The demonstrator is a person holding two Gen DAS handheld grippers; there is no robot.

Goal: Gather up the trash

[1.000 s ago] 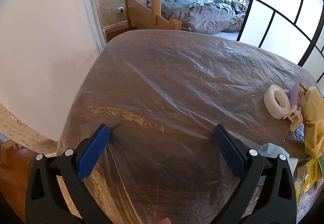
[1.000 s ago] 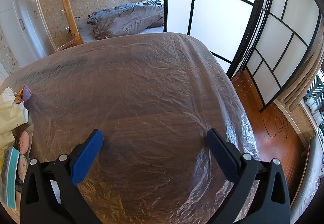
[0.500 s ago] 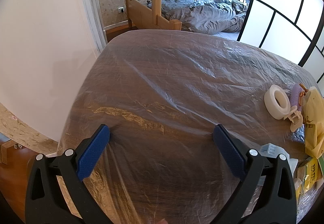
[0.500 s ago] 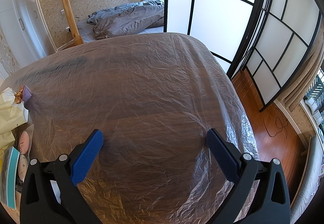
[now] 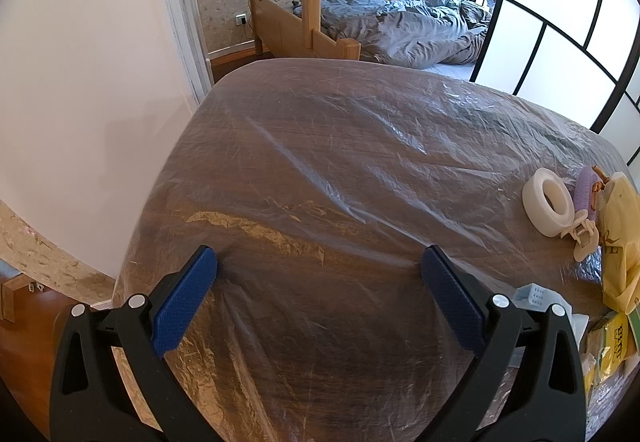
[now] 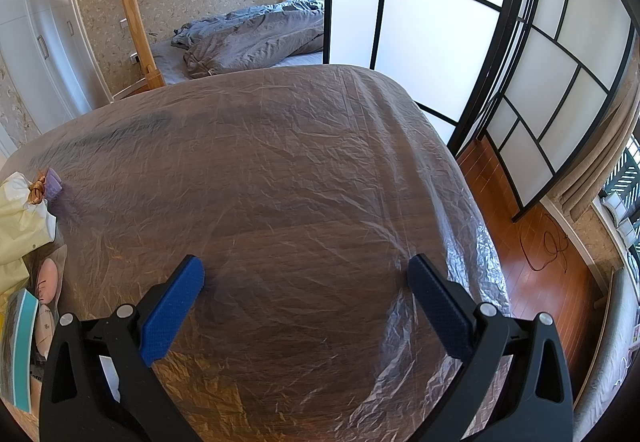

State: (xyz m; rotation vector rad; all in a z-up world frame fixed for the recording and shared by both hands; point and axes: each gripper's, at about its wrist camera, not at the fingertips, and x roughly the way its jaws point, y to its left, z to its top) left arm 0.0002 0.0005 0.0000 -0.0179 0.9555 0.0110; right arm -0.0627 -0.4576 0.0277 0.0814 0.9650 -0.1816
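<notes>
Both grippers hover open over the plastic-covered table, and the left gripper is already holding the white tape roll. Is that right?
Not quite. The left gripper holds nothing: the left wrist view shows the white tape roll lying on the plastic-covered table, off to the right of the open fingers. The right gripper is open too.

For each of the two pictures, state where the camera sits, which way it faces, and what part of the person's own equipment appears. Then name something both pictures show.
Left wrist: on the left tool, facing across the table toward the bed; both blue-padded fingers show, open.
Right wrist: on the right tool, facing across the table toward the screen; both fingers show, open.
Shared: the table, the bed and the yellow bag.
</notes>
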